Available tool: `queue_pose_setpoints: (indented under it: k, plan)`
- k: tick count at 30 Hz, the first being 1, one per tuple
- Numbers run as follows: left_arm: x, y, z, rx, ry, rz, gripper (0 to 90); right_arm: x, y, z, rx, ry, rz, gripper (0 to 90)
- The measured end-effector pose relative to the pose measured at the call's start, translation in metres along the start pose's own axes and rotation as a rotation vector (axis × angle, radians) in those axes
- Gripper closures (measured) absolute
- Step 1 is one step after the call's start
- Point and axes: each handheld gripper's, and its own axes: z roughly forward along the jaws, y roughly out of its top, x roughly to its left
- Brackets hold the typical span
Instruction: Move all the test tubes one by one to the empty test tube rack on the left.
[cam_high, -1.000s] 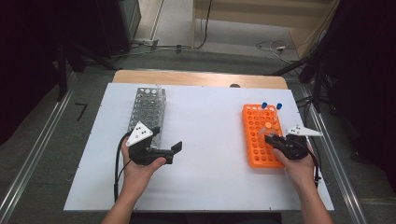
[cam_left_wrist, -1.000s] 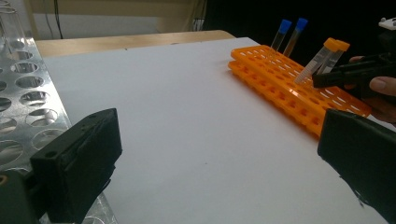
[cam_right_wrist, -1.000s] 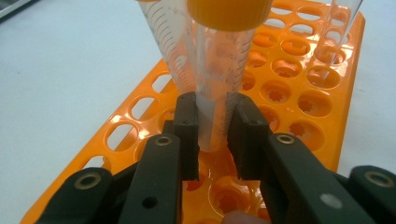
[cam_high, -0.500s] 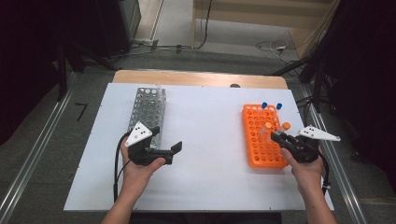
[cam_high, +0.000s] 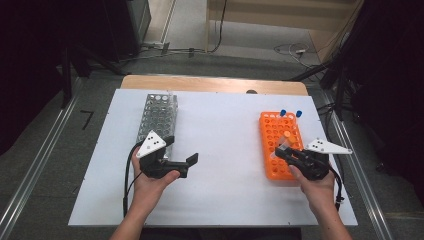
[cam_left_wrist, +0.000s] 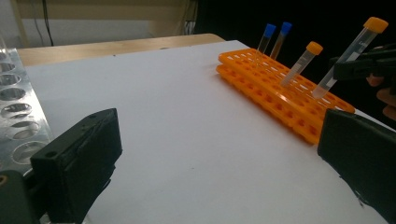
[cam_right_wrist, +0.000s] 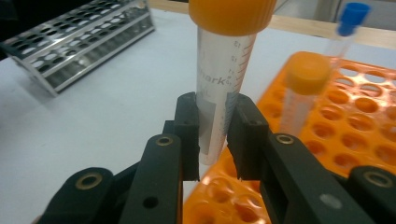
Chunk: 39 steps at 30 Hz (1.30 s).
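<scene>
Clamping an orange-capped tube mid-body, right gripper jaws hide part of its printed scale; tube btm cut off behind jaws, above the orange rack. Left gripper jaws apart w/ nothing between, over white desk near metal rack.

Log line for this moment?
right gripper: shut on orange-capped tube | tube: above orange rack | left gripper: open, idle

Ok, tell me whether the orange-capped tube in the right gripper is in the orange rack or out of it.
Out. The right gripper clamps the orange-capped tube, whose tip hangs just above the orange rack, tilted.
</scene>
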Motion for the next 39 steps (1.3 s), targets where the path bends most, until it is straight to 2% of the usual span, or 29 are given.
queue_pose_setpoints:
  k: [7, 10, 18, 30, 35, 39]
  plan:
    - [-0.009, 0.002, 0.002, -0.001, -0.026, 0.015, 1.0, 0.023, 0.001, 0.015, 0.019, 0.065, -0.038, 72.7]
    - [-0.012, 0.002, 0.004, 0.003, -0.038, 0.021, 1.5, 0.031, 0.0, 0.021, 0.025, 0.108, -0.03, 72.7]
    - [-0.024, 0.001, 0.011, 0.017, -0.085, 0.039, 3.5, 0.059, 0.0, 0.036, 0.057, 0.158, -0.087, 72.7]
    - [-0.042, 0.0, 0.019, 0.036, -0.169, 0.067, 7.1, 0.092, -0.003, 0.054, 0.095, 0.229, -0.151, 72.7]
    - [-0.05, -0.001, 0.023, 0.042, -0.218, 0.083, 13.8, 0.102, -0.005, 0.059, 0.112, 0.252, -0.167, 72.8]
    - [-0.057, -0.002, 0.026, 0.053, -0.257, 0.105, 23.2, 0.108, -0.005, 0.063, 0.117, 0.274, -0.181, 72.7]
